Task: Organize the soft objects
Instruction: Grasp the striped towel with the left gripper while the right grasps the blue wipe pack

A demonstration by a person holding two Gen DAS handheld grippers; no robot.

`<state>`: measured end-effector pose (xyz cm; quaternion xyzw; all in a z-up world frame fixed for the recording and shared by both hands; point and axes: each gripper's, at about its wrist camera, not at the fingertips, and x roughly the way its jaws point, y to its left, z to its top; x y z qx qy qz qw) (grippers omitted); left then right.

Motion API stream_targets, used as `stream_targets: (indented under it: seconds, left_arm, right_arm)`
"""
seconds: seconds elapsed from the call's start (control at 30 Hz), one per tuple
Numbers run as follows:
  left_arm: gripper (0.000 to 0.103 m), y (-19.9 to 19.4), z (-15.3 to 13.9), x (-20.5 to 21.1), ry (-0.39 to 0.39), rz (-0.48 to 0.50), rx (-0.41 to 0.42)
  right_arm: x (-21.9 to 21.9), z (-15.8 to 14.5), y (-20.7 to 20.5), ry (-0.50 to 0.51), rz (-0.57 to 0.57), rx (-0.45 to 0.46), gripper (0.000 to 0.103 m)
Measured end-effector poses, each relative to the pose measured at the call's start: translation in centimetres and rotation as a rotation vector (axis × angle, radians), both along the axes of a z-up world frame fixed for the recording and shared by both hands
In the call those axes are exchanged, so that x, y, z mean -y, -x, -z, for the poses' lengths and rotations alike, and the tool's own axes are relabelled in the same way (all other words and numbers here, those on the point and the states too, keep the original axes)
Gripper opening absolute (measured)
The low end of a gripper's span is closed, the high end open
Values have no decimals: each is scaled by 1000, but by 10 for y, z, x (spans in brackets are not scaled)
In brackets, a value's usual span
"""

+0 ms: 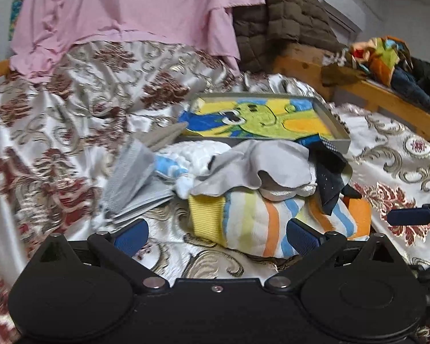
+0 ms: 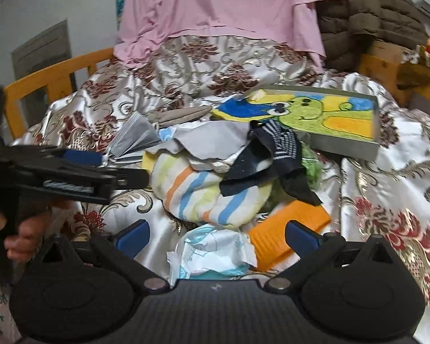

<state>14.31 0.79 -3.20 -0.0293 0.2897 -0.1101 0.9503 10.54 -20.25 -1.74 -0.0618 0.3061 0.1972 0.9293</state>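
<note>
Satin floral bedspread (image 1: 71, 109) covers a wooden-railed bed. Left wrist view: the left gripper (image 1: 216, 236) has its 2 blue pads apart, empty, just before a striped towel (image 1: 261, 223) under a grey cloth (image 1: 261, 166); behind lies a grey tray (image 1: 341, 132). Right wrist view: the right gripper (image 2: 216, 236) is spread wide over a white wrapper (image 2: 215, 249), beside an orange cloth (image 2: 289, 229).
</note>
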Motion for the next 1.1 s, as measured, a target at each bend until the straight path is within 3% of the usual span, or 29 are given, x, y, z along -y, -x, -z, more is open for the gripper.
stream_targets:
  seconds: [0.23,0.53,0.73,0.83,0.97,1.1]
  left_arm:
    - [100,-27,17,8,51,69,-50]
    - [86,-52,32,5,205,110,-122]
    - [77,-54,33,6,261,114,-138]
    - [68,-52,34,6,267,107,-148]
    - [48,-48,32,7,294,107,-164]
    - [30,-40,27,17,261,125,-155]
  right_arm:
    - [-9,11,-8,51,-24,0,96]
    - [-18,23,-13,119,-43,-50,86]
    - [-20,26,-13,127,-54,-64,77]
    - [-21,26,-14,127,-54,-64,71]
    - [-21,26,-13,133,-51,-57,65]
    - [-22,26,-11,143,-48,-47,61]
